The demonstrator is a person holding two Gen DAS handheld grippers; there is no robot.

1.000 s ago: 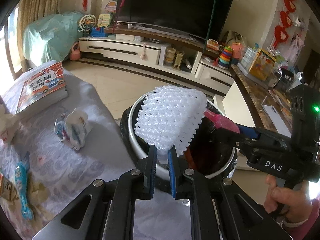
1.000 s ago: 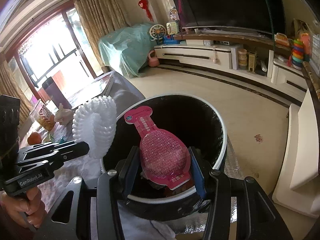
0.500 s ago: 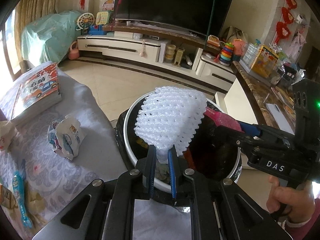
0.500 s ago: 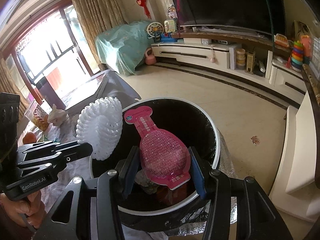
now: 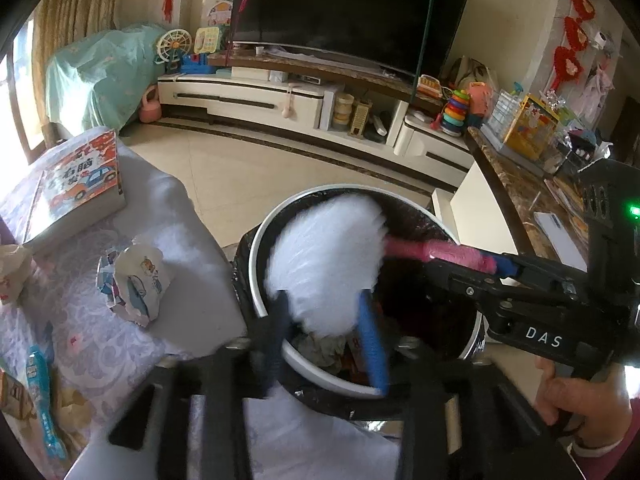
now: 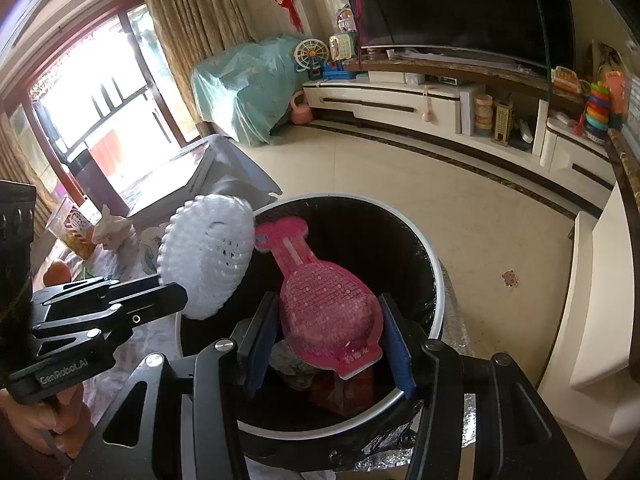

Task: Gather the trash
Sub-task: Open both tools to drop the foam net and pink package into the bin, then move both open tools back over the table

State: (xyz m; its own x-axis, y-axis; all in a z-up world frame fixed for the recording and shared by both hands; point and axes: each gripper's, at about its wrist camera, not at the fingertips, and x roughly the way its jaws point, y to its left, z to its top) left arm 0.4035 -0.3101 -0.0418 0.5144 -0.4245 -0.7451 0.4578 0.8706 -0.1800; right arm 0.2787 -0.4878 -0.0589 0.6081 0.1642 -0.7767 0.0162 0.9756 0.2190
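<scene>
A round black trash bin with a white rim (image 5: 260, 240) (image 6: 434, 264) stands beside the table and holds several scraps. My left gripper (image 5: 326, 320) is over the bin with its jaws spread; the white foam net (image 5: 326, 256) (image 6: 208, 256) is blurred between them, right above the opening. My right gripper (image 6: 326, 336) is also over the bin, jaws apart, with the pink pouch (image 6: 324, 300) (image 5: 436, 250) loose between them, tipping down.
A crumpled cartoon wrapper (image 5: 134, 280), a blue packet (image 5: 40, 384) and a book (image 5: 76, 188) lie on the lilac tablecloth (image 5: 188, 312) left of the bin. A TV stand (image 5: 280, 100) runs along the far wall, a marble counter (image 5: 516, 184) stands right.
Both grippers went from shut to open over the bin. The foam net and the pink pouch are loose and dropping toward the bin.
</scene>
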